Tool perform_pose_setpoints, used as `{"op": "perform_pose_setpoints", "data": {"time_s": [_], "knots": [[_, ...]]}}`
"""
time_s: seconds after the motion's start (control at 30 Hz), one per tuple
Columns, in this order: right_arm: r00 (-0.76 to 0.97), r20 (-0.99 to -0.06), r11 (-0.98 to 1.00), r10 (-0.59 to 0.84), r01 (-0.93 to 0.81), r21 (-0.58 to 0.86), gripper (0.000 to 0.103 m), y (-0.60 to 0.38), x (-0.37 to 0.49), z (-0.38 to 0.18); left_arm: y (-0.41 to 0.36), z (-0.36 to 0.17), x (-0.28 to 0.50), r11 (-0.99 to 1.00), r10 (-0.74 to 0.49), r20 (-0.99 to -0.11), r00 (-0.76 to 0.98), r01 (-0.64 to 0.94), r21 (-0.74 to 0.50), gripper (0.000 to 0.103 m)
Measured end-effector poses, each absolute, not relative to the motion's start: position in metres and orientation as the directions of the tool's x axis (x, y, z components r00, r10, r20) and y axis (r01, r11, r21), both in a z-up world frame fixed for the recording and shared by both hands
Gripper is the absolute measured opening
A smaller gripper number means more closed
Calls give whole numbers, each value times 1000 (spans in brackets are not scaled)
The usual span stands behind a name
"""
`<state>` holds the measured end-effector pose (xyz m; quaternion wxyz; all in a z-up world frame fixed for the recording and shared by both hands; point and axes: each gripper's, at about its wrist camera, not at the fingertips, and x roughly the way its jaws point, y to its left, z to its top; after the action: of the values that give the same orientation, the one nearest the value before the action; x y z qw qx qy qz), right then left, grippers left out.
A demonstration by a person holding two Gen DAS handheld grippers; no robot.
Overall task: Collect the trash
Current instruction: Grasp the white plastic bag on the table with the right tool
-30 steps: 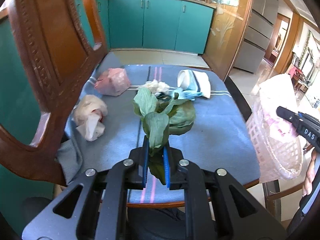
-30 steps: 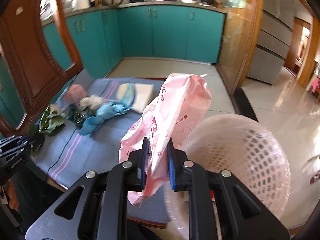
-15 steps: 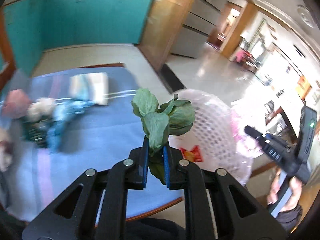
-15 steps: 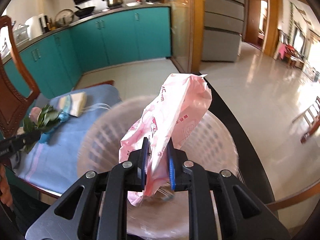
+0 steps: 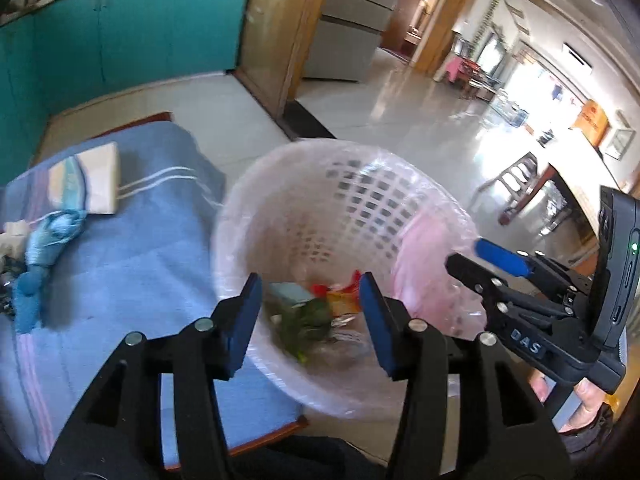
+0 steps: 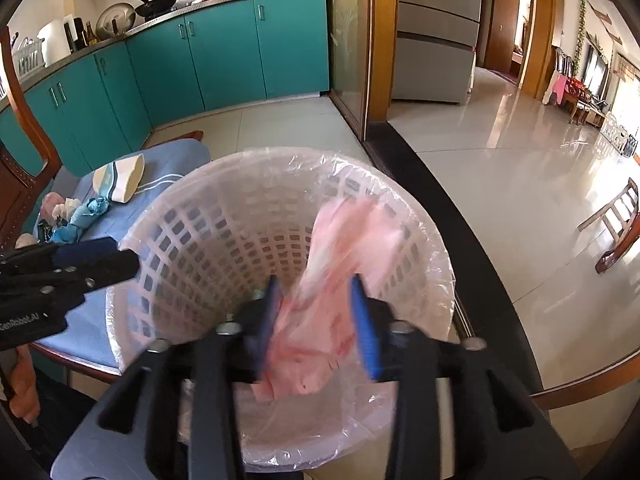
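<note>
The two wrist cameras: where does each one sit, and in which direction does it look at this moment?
Left wrist: sits on the left gripper, looks down into the basket; its jaws stand open, and the right gripper and a bit of a hand show at right.
Right wrist: sits on the right gripper, looks into the basket from the other side; open jaws flank the pink bag; the left gripper shows at left.
Both see the basket, blue cloth and teal cabinets.
</note>
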<state>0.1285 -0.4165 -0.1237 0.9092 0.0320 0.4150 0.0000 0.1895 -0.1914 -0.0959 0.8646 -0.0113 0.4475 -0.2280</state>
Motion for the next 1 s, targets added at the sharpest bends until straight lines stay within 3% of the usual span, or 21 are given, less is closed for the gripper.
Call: {"op": "perform_pose_setpoints", "data": {"time_s": [0.03, 0.1, 0.23, 0.43, 0.73, 1.0], "knots": [[657, -753, 998, 25, 26, 56, 61, -415, 130, -124, -183, -95, 188, 905, -389, -768, 508, 366, -216, 55], [664, -748, 998, 20, 25, 49, 65, -413, 131, -123, -168, -96, 189, 930, -338, -768, 544, 317, -184, 58], [678, -735, 998, 33, 14, 57, 66, -403, 136, -119, -133, -99, 169, 976, -184, -759, 624, 207, -66, 67], [686, -697, 977, 210, -183, 114, 66, -336, 149, -101, -50, -110, 124, 995, 67, -756, 651, 8, 95, 69], [469, -646, 717, 603, -674, 180, 64, -107, 163, -92, 59, -104, 73, 964, 232, -761, 607, -249, 95, 74], [362, -715, 635, 599, -758, 148, 59, 26, 185, -121, 106, -91, 35, 941, 266, -738, 620, -332, 61, 77]]}}
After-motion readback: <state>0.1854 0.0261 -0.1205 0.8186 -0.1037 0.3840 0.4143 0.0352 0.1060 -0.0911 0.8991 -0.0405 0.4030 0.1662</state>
